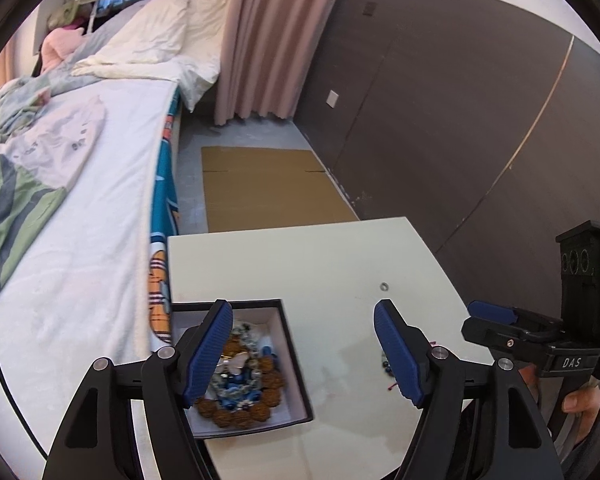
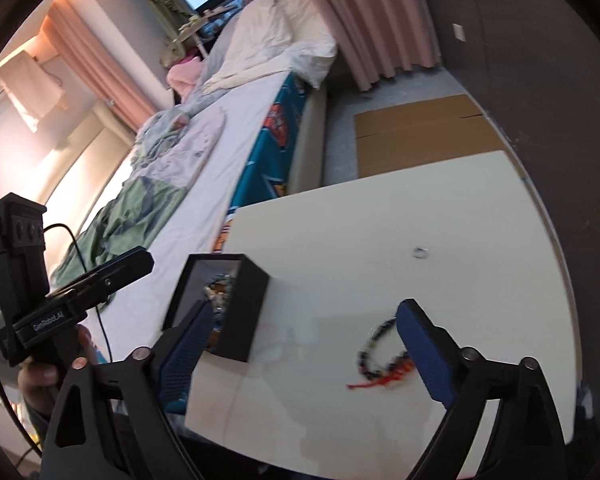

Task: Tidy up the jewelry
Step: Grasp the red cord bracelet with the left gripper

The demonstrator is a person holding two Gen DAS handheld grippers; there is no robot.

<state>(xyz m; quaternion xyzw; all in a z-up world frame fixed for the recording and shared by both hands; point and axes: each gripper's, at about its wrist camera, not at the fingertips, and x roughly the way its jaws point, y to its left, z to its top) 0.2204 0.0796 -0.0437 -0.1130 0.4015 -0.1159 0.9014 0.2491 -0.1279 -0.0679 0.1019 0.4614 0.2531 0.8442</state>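
Note:
A black box (image 1: pixel 296 354) with a white lining stands at the table's left edge. It holds a brown bead bracelet (image 1: pixel 260 404) and blue-and-white jewelry. My left gripper (image 1: pixel 304 354) is open above the box's right side, its left finger over the jewelry, nothing between the pads. A dark bead bracelet with a red tassel (image 2: pixel 376 364) lies on the white table (image 2: pixel 380 220), just inside my right gripper's right finger. My right gripper (image 2: pixel 306 356) is open and touches nothing. A small silver ring (image 2: pixel 420 253) lies farther back on the table.
A bed (image 1: pixel 80 240) with white sheets and a green quilt runs along the table's left side. Flattened cardboard (image 1: pixel 268 188) lies on the floor beyond the table. A dark wall panel (image 1: pixel 460 120) stands to the right. A pink curtain (image 1: pixel 268 40) hangs at the back.

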